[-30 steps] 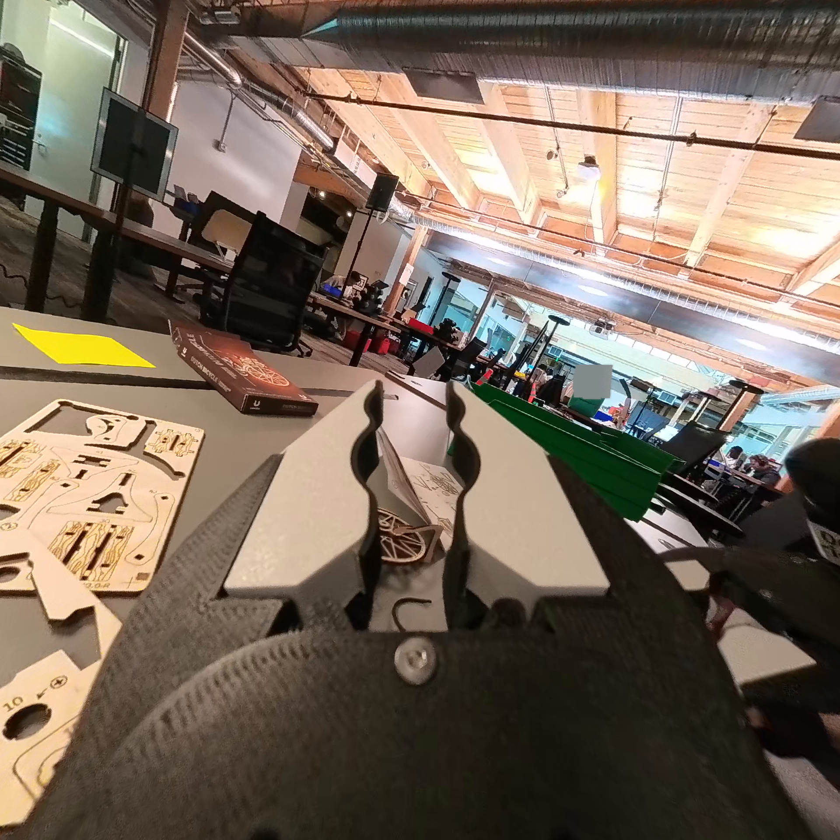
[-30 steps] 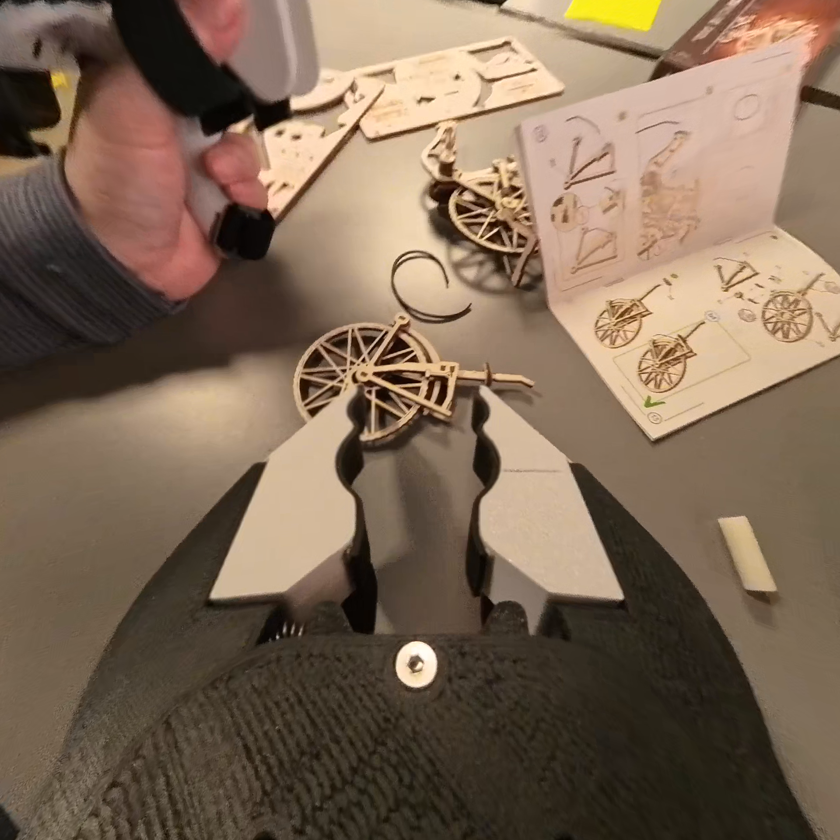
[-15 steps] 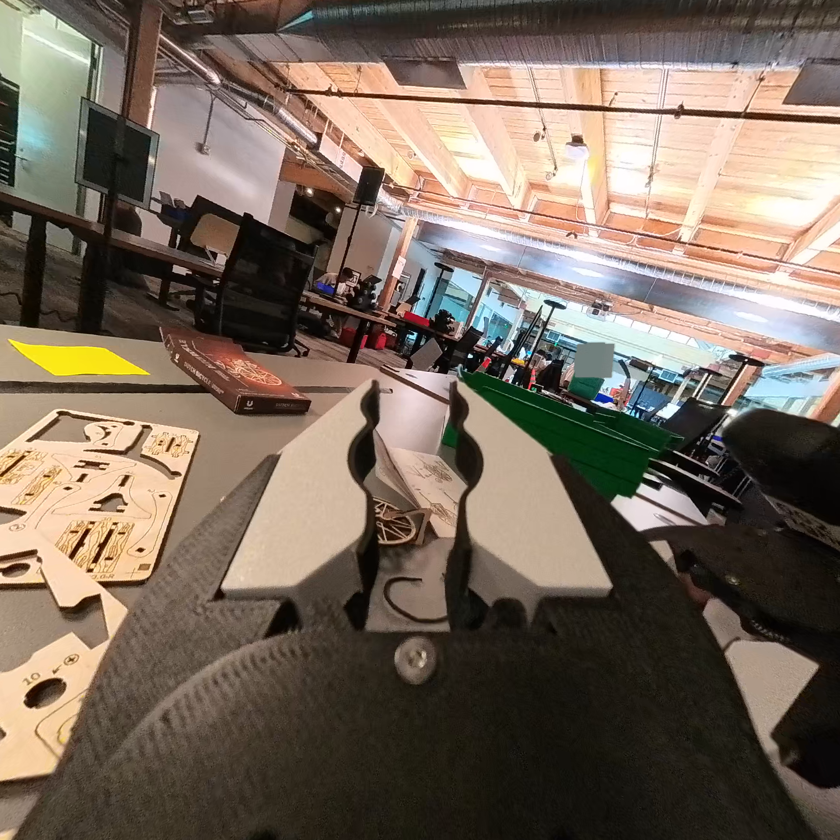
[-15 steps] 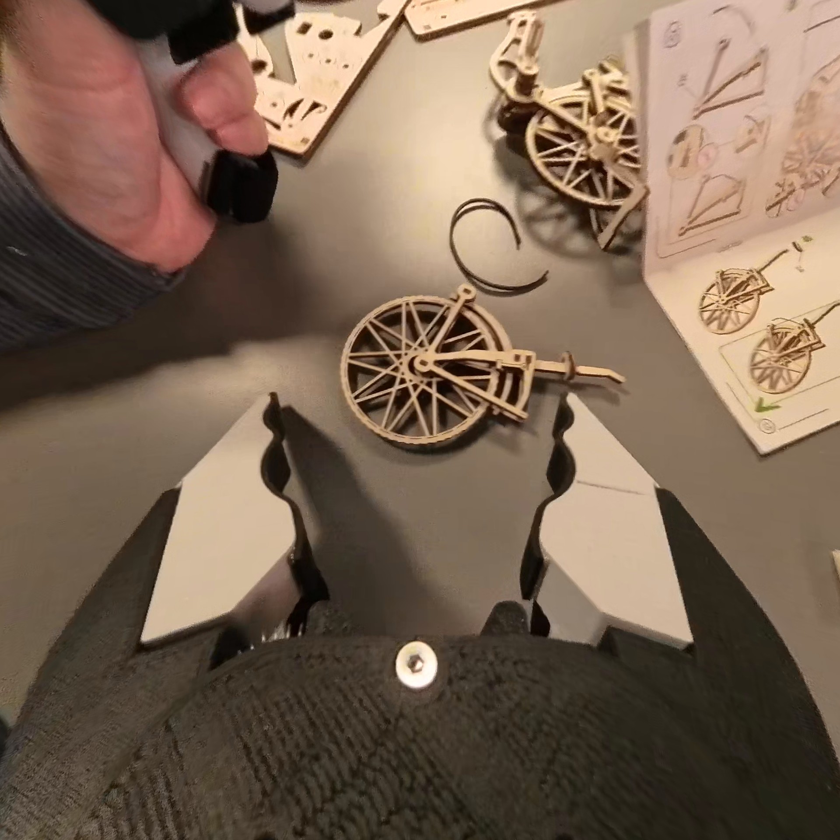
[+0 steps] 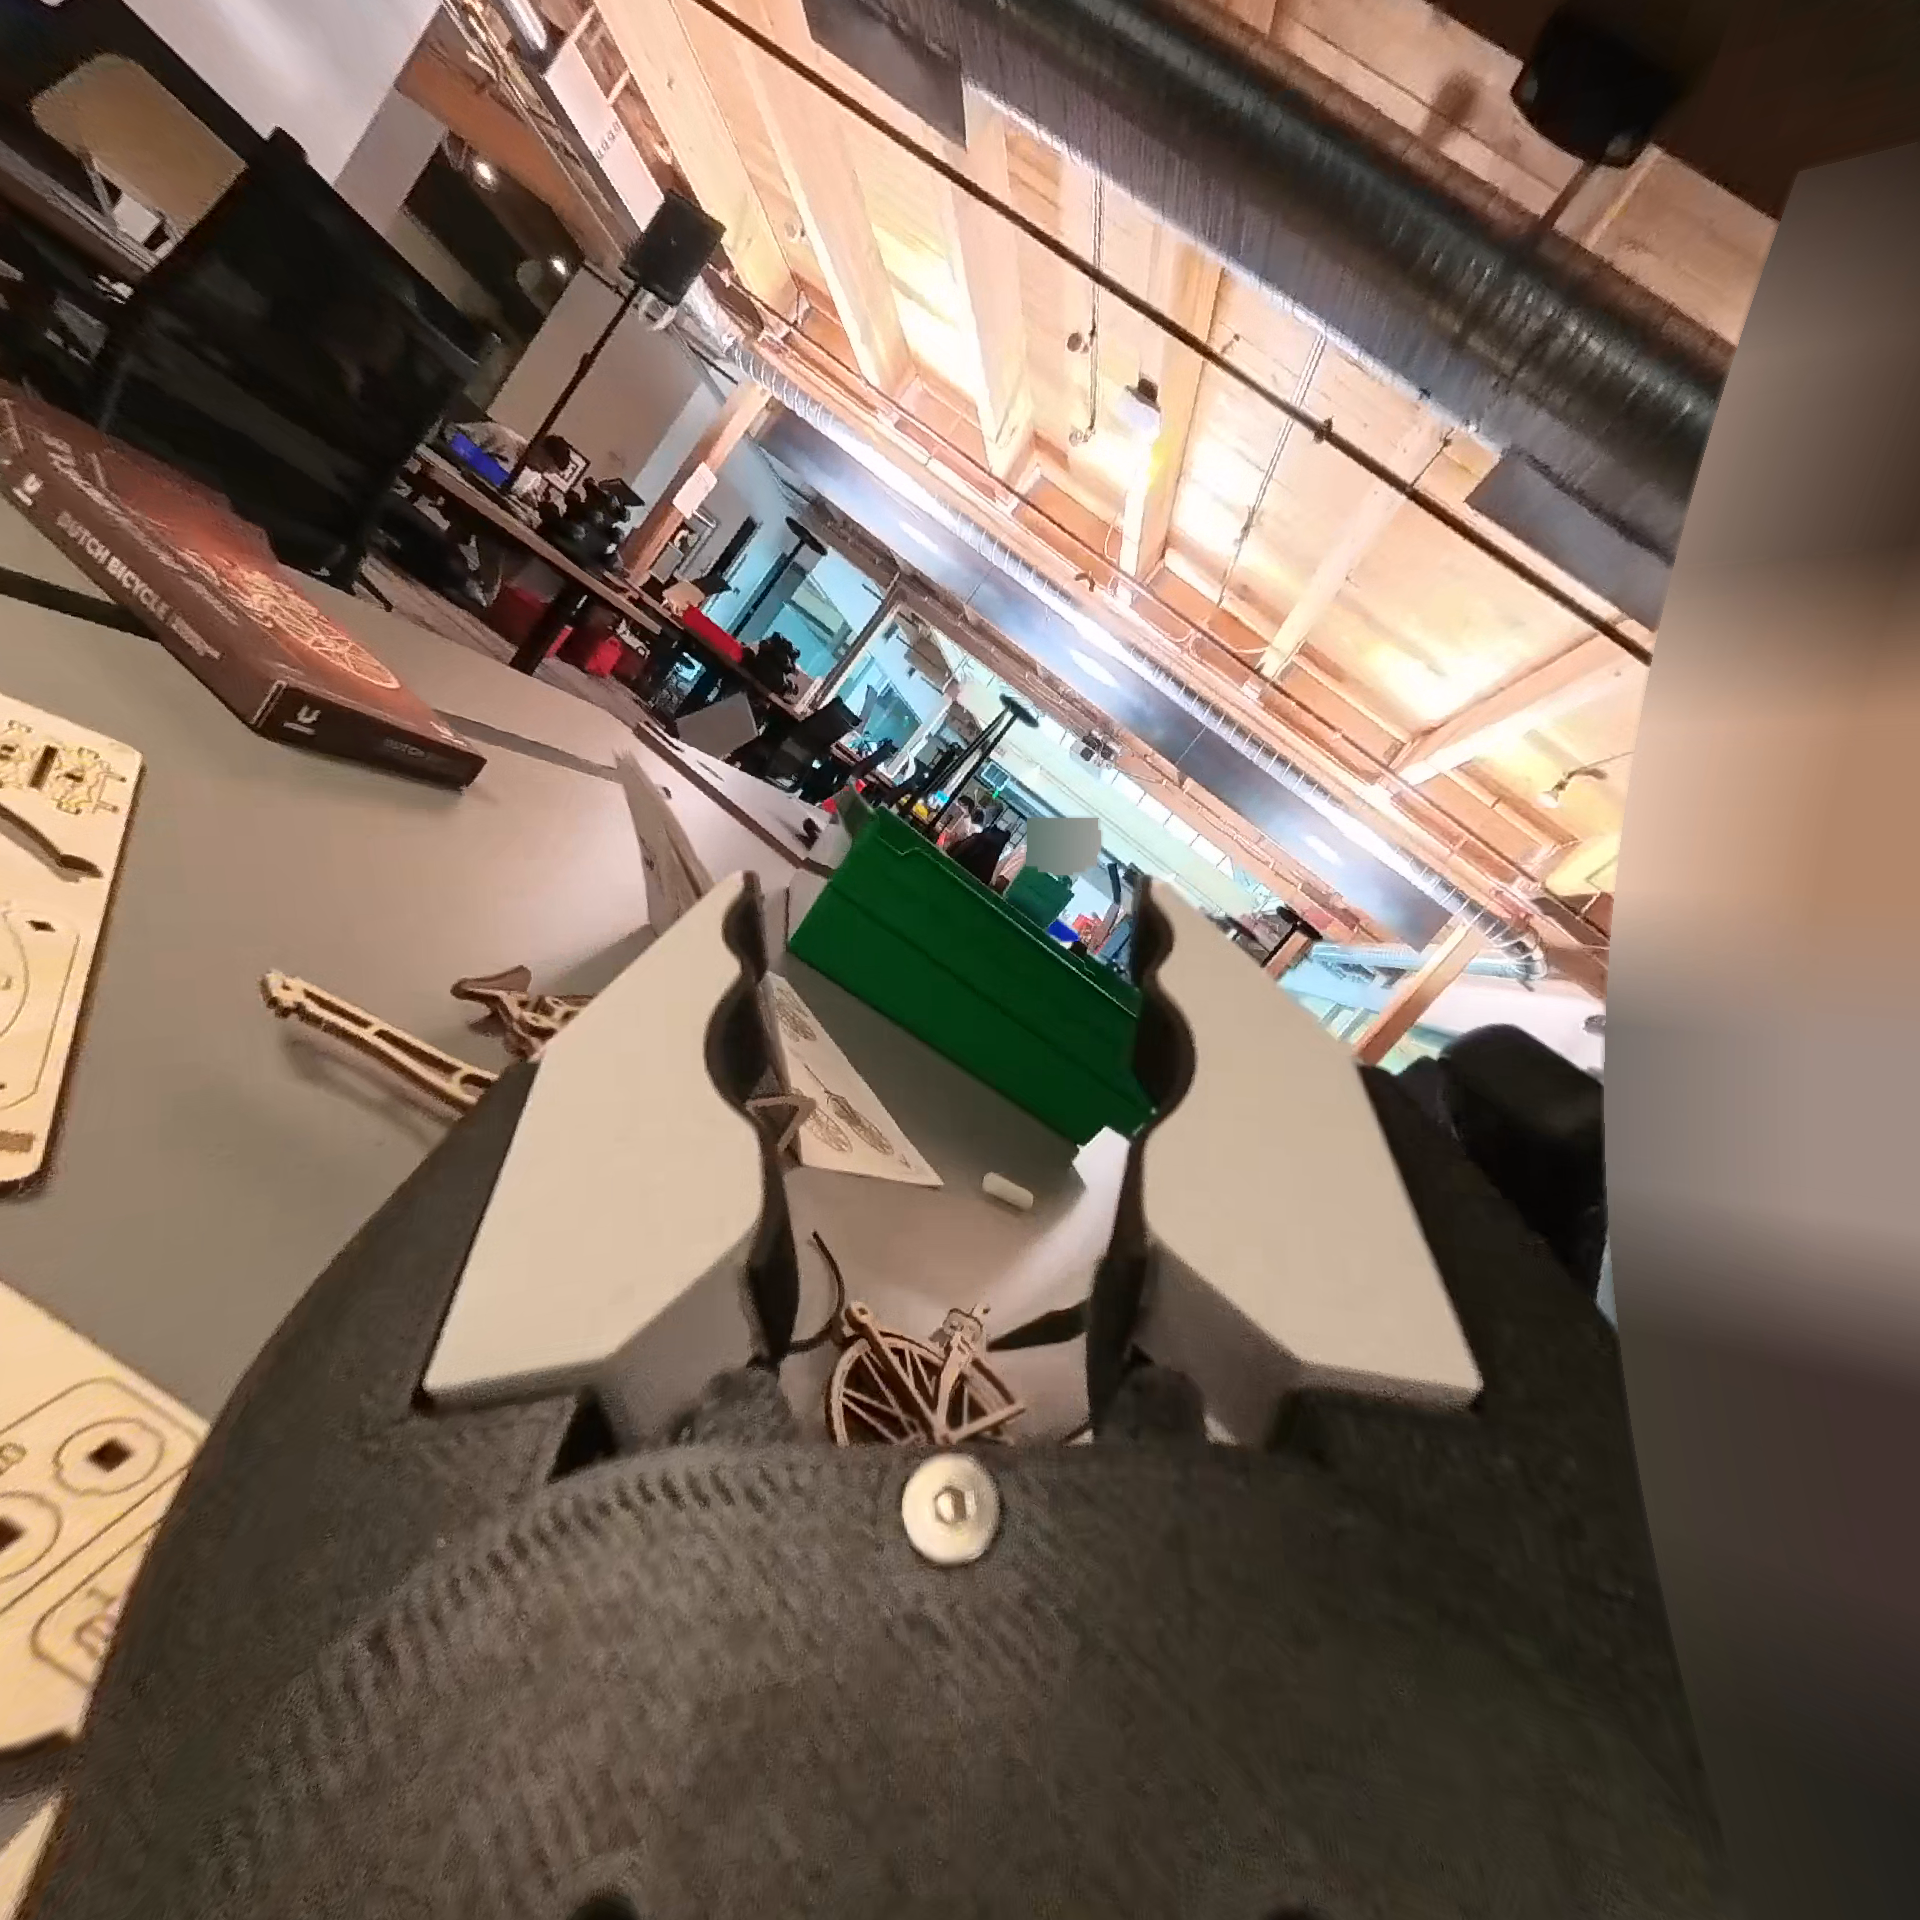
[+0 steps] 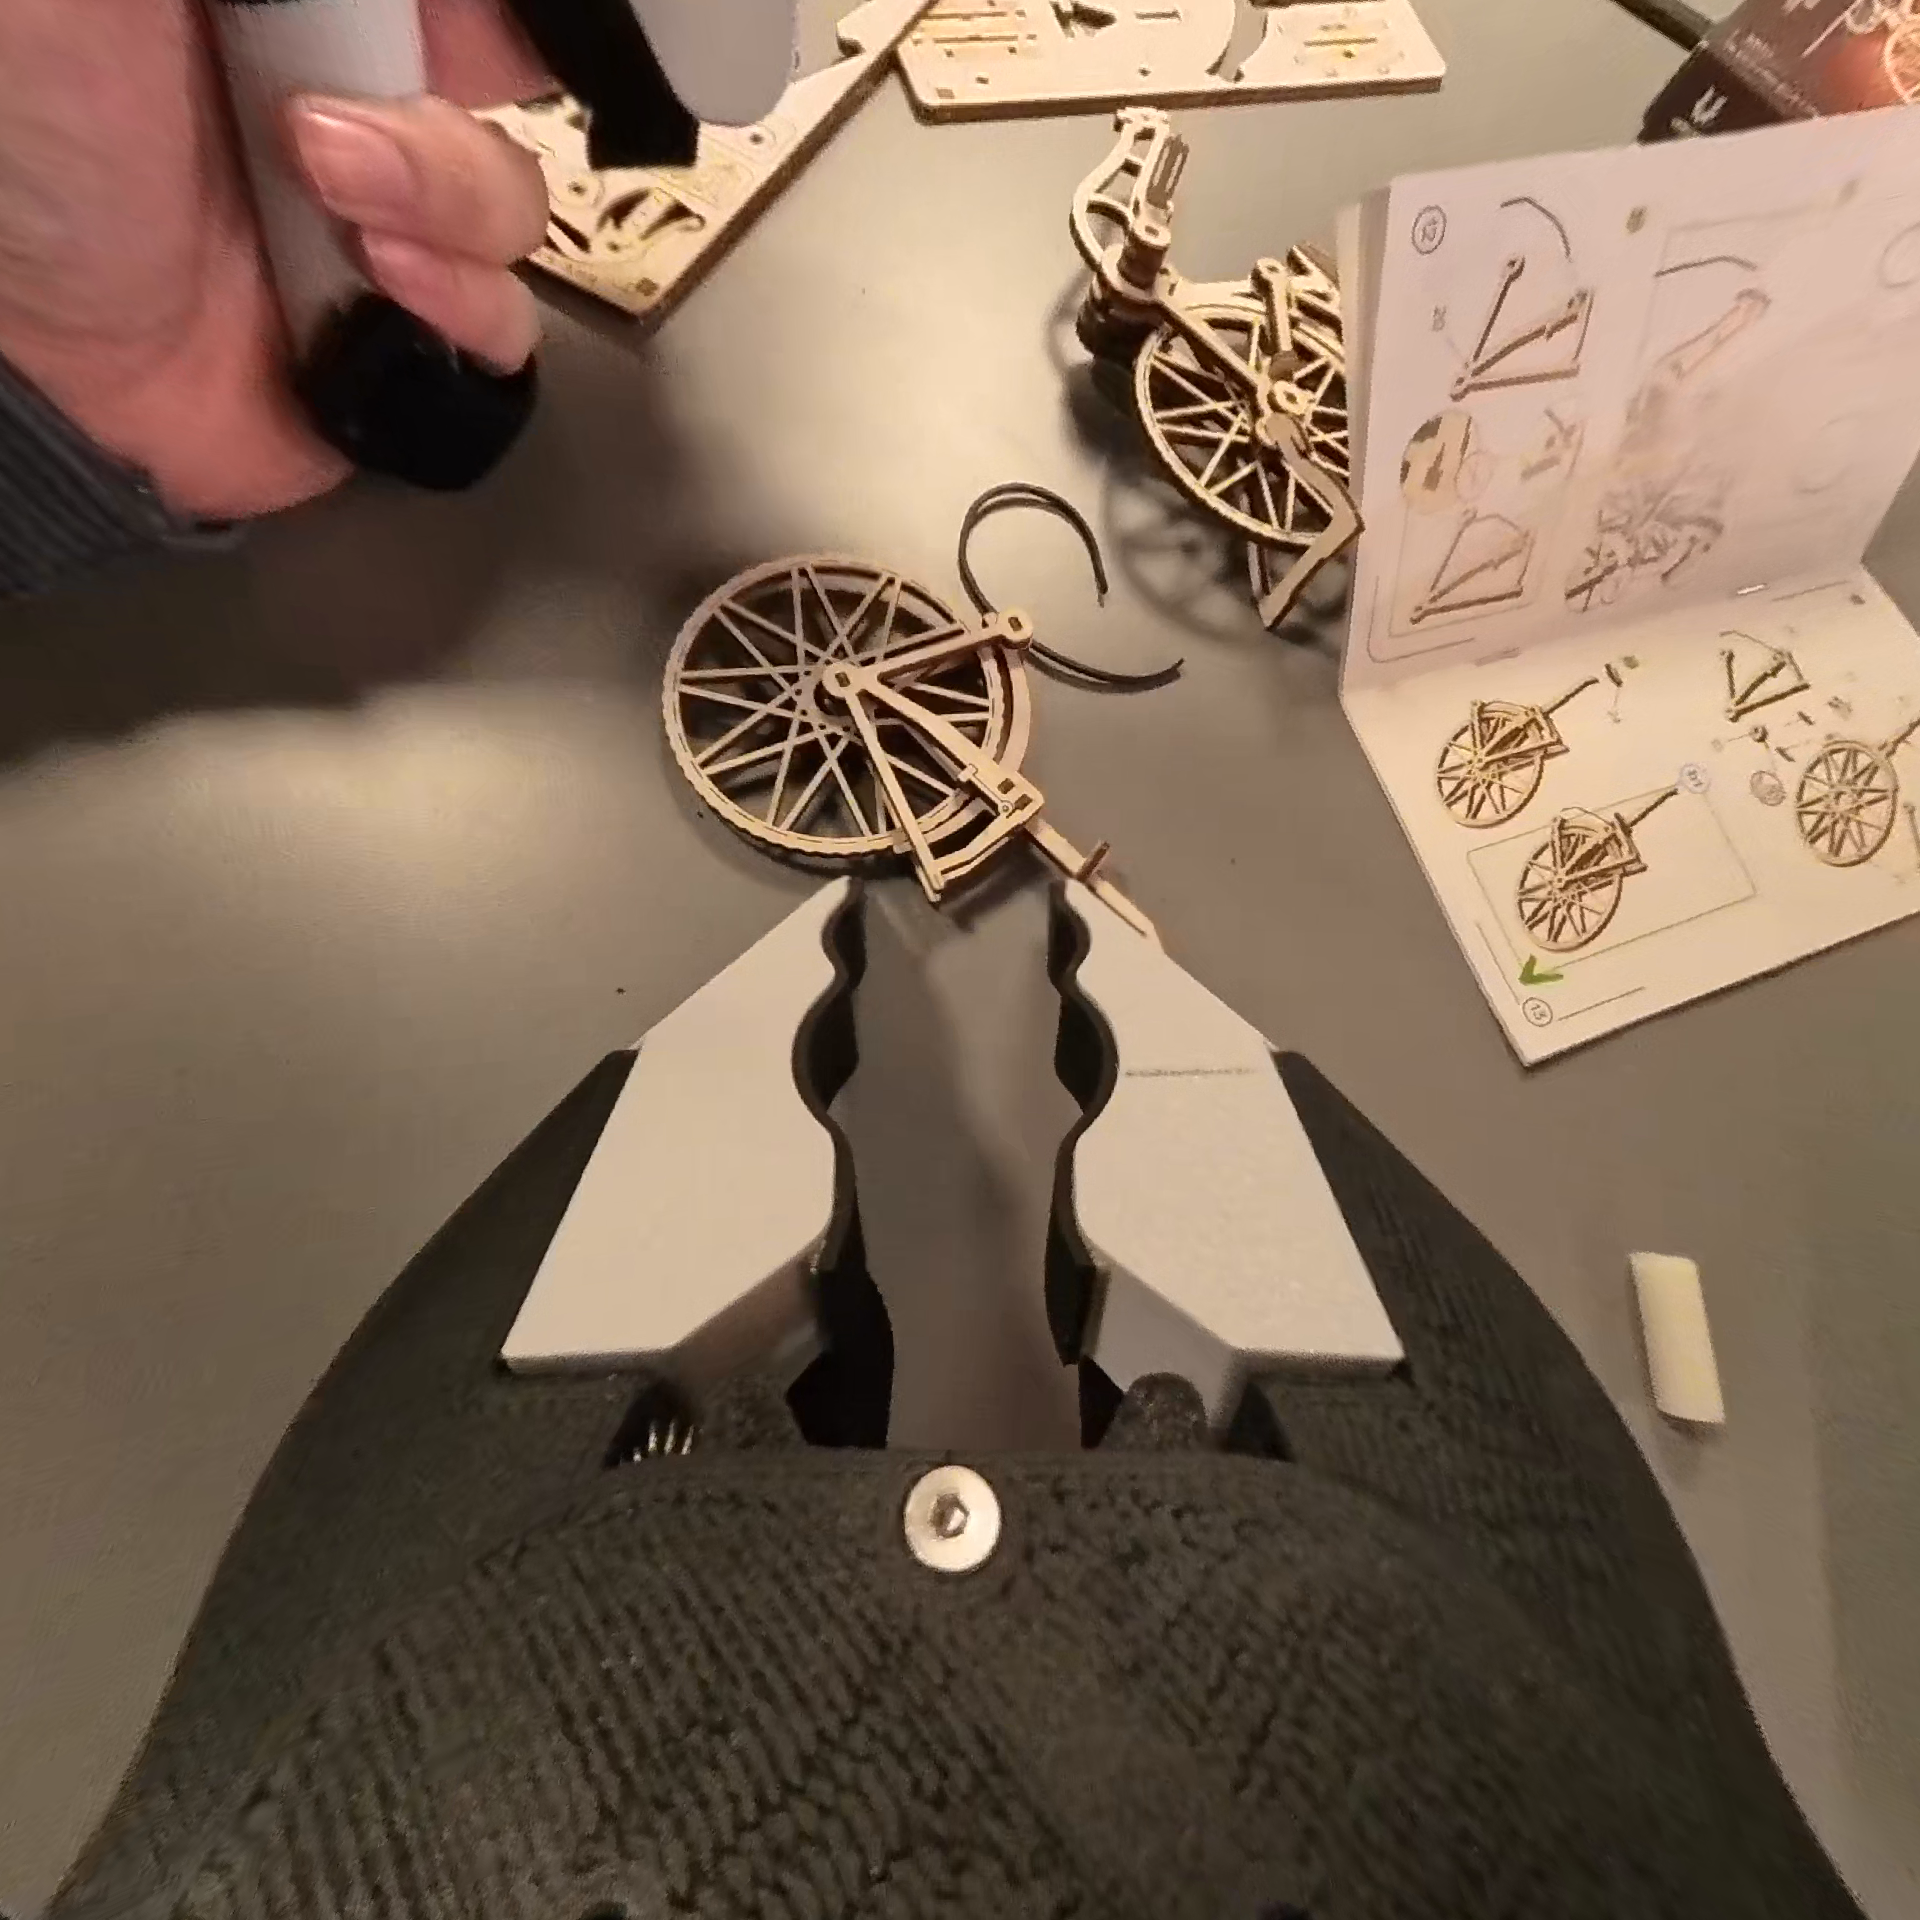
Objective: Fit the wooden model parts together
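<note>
A wooden spoked wheel with a fork (image 6: 847,727) lies flat on the grey table (image 6: 312,1039), its fork stem pointing at my right gripper. My right gripper (image 6: 956,896) is partly open and empty, its tips just at the fork end. A half-built bicycle model (image 6: 1236,384) lies beyond, next to an open instruction booklet (image 6: 1621,520). My left gripper (image 5: 945,914) is wide open and tilted, low over the wheel (image 5: 920,1392), which shows between the finger bases. A hand holds the left gripper (image 6: 312,156) at top left of the right wrist view.
A thin black band (image 6: 1039,582) lies by the wheel. Punched wooden sheets (image 6: 1164,52) lie at the far side, also in the left wrist view (image 5: 52,935). A small white stick (image 6: 1675,1335) lies at right. A dark box (image 5: 229,623) and a green bin (image 5: 966,997) stand farther off. Tip to tip, the grippers are about 15 cm apart.
My right gripper narrowed from wide open. The wheel turned, its fork stem now pointing at the right gripper. My left gripper opened wide, tilted, and came over the wheel.
</note>
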`<state>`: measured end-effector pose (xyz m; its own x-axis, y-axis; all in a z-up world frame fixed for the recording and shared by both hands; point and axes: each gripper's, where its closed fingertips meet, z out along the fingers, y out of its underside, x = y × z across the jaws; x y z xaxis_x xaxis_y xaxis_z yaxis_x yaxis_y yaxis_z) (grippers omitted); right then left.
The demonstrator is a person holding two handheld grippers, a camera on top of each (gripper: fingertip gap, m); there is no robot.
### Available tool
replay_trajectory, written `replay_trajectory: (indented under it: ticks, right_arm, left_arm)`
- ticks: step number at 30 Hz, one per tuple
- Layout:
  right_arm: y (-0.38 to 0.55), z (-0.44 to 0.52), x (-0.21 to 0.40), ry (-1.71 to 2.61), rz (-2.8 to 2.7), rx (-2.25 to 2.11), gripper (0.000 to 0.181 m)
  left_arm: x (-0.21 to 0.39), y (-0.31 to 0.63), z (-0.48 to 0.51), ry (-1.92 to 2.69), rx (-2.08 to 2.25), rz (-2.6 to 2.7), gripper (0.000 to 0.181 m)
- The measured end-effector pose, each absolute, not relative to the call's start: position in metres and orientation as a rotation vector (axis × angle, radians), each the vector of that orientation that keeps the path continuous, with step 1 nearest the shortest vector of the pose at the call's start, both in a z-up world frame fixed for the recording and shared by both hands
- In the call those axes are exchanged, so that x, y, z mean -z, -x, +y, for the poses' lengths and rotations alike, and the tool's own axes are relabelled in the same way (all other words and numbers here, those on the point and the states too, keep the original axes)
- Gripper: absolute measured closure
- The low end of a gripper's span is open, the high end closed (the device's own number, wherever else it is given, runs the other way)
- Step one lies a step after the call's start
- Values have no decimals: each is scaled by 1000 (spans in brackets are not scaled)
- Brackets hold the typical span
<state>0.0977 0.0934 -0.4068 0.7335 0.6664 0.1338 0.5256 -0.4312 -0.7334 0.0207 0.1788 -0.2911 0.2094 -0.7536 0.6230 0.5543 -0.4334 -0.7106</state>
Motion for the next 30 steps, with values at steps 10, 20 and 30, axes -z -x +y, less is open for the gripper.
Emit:
replay_trajectory:
  ticks: [10, 20, 30]
  right_arm:
    - [-96, 94, 407, 2136, -902, -199, 148]
    - [-95, 95, 408, 2159, -881, -234, 148]
    - [-108, 98, 375, 1965, -1276, -375, 145]
  left_arm:
    - [294, -22, 179, 1393, 1463, 212, 110]
    - [294, -21, 180, 1395, 1483, 196, 109]
    - [293, -23, 178, 1391, 1488, 213, 109]
